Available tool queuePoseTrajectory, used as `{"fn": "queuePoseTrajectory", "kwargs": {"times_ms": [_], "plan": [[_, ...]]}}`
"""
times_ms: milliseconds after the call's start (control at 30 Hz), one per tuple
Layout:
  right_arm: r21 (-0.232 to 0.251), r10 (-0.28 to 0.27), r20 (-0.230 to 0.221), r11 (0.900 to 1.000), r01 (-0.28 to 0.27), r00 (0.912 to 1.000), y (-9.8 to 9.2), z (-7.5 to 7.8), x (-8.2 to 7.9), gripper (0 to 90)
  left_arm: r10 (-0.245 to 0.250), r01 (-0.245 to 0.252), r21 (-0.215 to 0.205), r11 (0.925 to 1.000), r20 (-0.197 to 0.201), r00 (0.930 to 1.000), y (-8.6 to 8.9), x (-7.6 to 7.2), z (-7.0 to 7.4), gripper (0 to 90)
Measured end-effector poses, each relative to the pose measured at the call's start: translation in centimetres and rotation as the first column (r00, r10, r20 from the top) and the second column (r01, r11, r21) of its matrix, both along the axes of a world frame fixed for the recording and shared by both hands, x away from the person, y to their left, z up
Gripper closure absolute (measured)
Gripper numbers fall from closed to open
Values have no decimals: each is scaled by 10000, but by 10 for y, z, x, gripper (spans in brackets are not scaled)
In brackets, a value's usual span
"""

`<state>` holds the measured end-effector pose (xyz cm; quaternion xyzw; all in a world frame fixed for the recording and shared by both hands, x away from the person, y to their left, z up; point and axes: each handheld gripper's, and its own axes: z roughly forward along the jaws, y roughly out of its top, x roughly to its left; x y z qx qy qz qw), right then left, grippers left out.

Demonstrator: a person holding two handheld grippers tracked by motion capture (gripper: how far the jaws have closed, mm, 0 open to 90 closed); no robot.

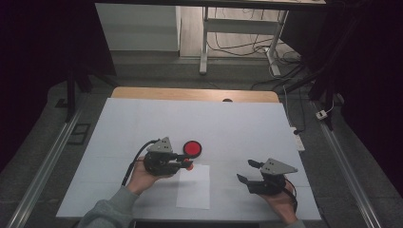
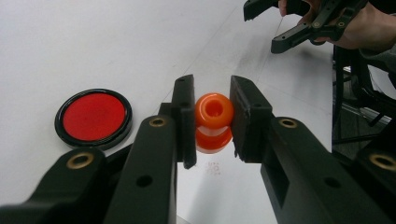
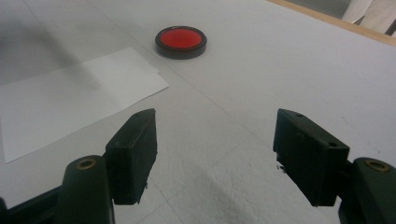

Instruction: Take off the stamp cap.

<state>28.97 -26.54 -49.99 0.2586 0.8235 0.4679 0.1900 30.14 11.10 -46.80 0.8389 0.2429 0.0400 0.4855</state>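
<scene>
My left gripper is shut on a small orange spool-shaped piece, pinched between both pads just above a white sheet of paper. In the high view the left gripper lies on its side, held by a hand, with the orange piece at its tip over the paper's top left corner. A round red disc in a black rim lies flat just beyond it, also the disc and the disc. My right gripper stands open at the front right, nothing between its jaws.
A white cover spreads over the table; a wooden edge shows at the far side. Beyond the table stand a metal desk frame and loose cables on the floor. The right gripper shows far off in the left gripper view.
</scene>
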Motion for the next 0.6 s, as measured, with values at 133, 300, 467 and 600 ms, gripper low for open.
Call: {"fn": "queuePoseTrajectory", "kwargs": {"times_ms": [133,300,467,600], "plan": [[71,97,28,9999,-97,9999,3,1,0,298,5,-5,15,10000,-26,10000,-1,1,-1,722],[94,188,-1,9998,-188,9998,7,1,0,298,-11,11,24,10000,-9,10000,-1,1,-1,722],[100,290,-34,9995,-290,9996,12,1,0,299,5,-5,27,10000,-6,10000,-3,1,-1,722],[108,403,-25,9991,-403,9992,17,2,0,299,-32,32,52,10000,18,10000,-3,1,-1,722]]}}
